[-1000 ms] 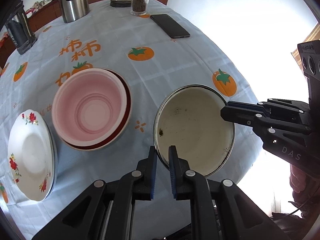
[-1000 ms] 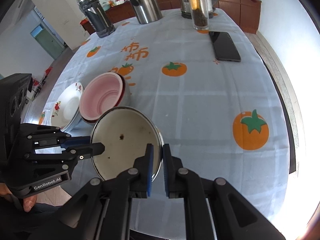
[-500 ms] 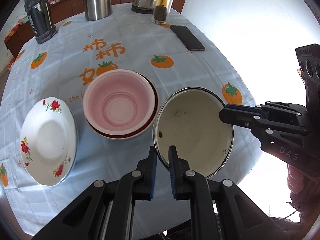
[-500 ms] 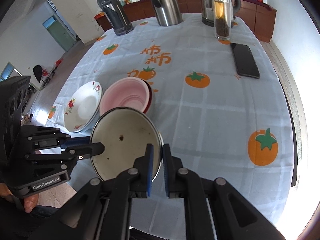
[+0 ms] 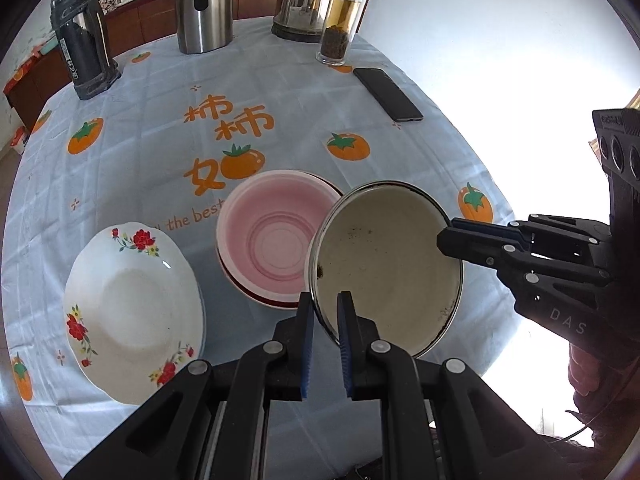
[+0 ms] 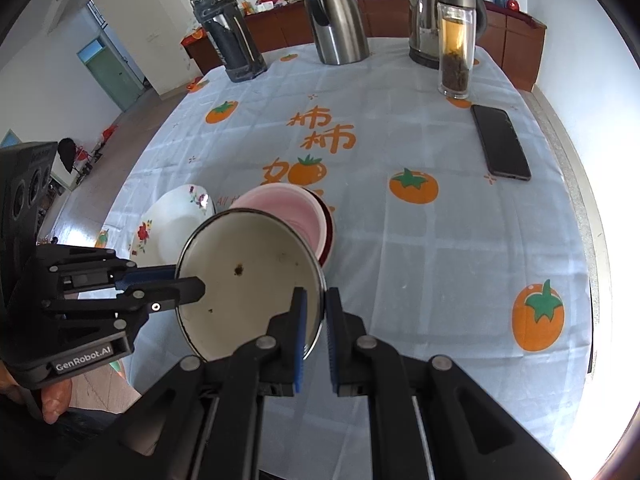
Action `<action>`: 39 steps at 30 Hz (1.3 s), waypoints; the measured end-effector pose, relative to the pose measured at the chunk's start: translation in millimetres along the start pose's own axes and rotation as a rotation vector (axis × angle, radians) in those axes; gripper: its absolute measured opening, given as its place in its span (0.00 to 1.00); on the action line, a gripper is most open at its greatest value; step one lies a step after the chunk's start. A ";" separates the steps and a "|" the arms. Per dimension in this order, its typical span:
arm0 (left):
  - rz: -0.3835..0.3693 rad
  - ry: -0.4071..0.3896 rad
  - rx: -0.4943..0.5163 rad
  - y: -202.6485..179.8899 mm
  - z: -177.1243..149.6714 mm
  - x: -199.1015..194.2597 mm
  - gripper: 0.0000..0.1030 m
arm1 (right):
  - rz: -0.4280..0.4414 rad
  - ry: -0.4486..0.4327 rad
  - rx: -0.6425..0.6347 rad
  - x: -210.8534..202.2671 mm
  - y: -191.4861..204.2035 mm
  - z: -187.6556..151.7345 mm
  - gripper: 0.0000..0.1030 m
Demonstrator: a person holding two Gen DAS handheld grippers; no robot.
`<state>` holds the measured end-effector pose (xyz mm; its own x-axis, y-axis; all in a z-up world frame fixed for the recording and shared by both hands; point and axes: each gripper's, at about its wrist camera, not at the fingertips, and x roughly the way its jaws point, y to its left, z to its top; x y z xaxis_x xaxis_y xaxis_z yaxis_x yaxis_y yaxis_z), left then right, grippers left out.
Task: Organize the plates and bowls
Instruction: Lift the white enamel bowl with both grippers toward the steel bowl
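Table (image 5: 280, 92) under a persimmon-print cloth. On it: floral plate (image 5: 132, 312), pink bowl (image 5: 276, 236), phone (image 5: 387, 94), tea bottle (image 5: 342, 24), kettle (image 5: 304, 0), two flasks.

three bowls (image 5: 386, 268), one plate (image 5: 132, 312)

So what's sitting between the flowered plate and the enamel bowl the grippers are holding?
The pink bowl, nested in a dark red one, sits between the flowered plate and the held enamel bowl. The left wrist view shows it best.
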<state>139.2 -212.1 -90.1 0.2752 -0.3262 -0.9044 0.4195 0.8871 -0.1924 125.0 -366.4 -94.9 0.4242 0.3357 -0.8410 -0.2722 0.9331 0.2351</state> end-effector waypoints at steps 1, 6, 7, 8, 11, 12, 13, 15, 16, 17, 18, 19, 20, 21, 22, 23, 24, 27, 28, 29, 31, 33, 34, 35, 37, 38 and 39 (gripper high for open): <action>0.001 -0.001 0.003 3.2 1.3 -0.5 0.13 | 0.000 0.001 0.004 2.1 1.8 1.6 0.09; -0.006 0.001 -0.004 20.0 7.7 -0.3 0.13 | -0.010 -0.003 0.012 10.9 10.9 11.5 0.09; -0.007 0.004 -0.006 22.9 8.7 0.9 0.13 | -0.013 -0.002 0.013 12.6 12.0 13.2 0.09; -0.008 0.007 -0.008 24.8 9.1 1.6 0.13 | -0.015 -0.002 0.014 14.3 13.0 14.7 0.09; -0.012 0.012 -0.015 31.8 11.8 4.2 0.13 | -0.023 0.002 0.018 20.8 15.1 20.0 0.09; -0.010 0.011 -0.013 33.5 13.2 4.6 0.13 | -0.025 0.003 0.019 23.0 15.9 21.7 0.09; -0.008 0.010 -0.012 35.3 14.6 5.2 0.13 | -0.028 0.006 0.021 25.6 16.6 23.7 0.09; -0.008 0.012 -0.013 38.9 17.1 7.0 0.13 | -0.035 0.010 0.020 30.6 17.8 27.4 0.09; -0.008 0.013 -0.014 40.4 17.9 8.1 0.13 | -0.037 0.012 0.021 32.6 18.2 28.9 0.09; -0.010 0.017 -0.018 42.2 18.8 9.8 0.13 | -0.037 0.013 0.021 34.1 18.4 29.8 0.10; -0.014 0.023 -0.023 44.3 19.8 11.7 0.13 | -0.041 0.015 0.019 36.2 18.9 31.2 0.10; -0.018 0.028 -0.026 46.0 20.5 13.5 0.13 | -0.045 0.019 0.018 38.5 19.4 32.5 0.10; -0.020 0.032 -0.028 47.6 21.0 14.7 0.13 | -0.046 0.021 0.018 40.0 19.3 33.5 0.10; -0.022 0.036 -0.031 49.0 21.7 16.2 0.13 | -0.046 0.025 0.019 42.3 19.2 34.4 0.10; -0.027 0.042 -0.033 50.4 22.6 18.6 0.13 | -0.048 0.027 0.019 43.5 19.1 35.0 0.10; -0.029 0.046 -0.034 50.8 23.0 19.8 0.13 | -0.051 0.029 0.018 44.5 19.1 35.6 0.10; -0.031 0.050 -0.033 51.0 23.3 21.8 0.13 | -0.052 0.032 0.019 46.0 18.4 36.1 0.10; -0.038 0.058 -0.037 51.9 24.3 25.8 0.13 | -0.054 0.039 0.028 50.3 15.4 37.7 0.10; -0.039 0.060 -0.036 52.2 25.2 27.3 0.13 | -0.054 0.040 0.029 51.1 14.8 38.3 0.10; -0.040 0.062 -0.037 52.5 25.6 28.2 0.13 | -0.055 0.042 0.029 51.7 14.4 38.5 0.10; -0.049 0.070 -0.050 55.2 27.0 31.1 0.13 | -0.054 0.046 0.031 54.3 12.9 40.1 0.10; -0.056 0.075 -0.063 58.1 28.3 32.5 0.13 | -0.050 0.049 0.035 56.2 12.4 42.0 0.10; -0.052 0.073 -0.061 58.3 28.9 32.0 0.13 | -0.049 0.048 0.034 56.5 12.6 42.7 0.10; -0.049 0.072 -0.058 58.4 29.2 31.9 0.13 | -0.051 0.048 0.031 56.9 13.1 43.9 0.10; -0.052 0.079 -0.059 59.7 30.3 34.0 0.13 | -0.055 0.052 0.026 59.6 13.3 46.4 0.10; -0.053 0.083 -0.060 60.0 30.2 35.3 0.13 | -0.054 0.056 0.027 61.3 12.6 47.1 0.10; -0.056 0.089 -0.061 60.7 30.2 36.7 0.13 | -0.054 0.059 0.027 62.7 12.0 47.2 0.10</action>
<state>200.9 -180.1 -123.5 0.1742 -0.3479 -0.9212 0.3780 0.8875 -0.2637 189.1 -328.0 -121.8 0.3853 0.2776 -0.8800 -0.2263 0.9530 0.2015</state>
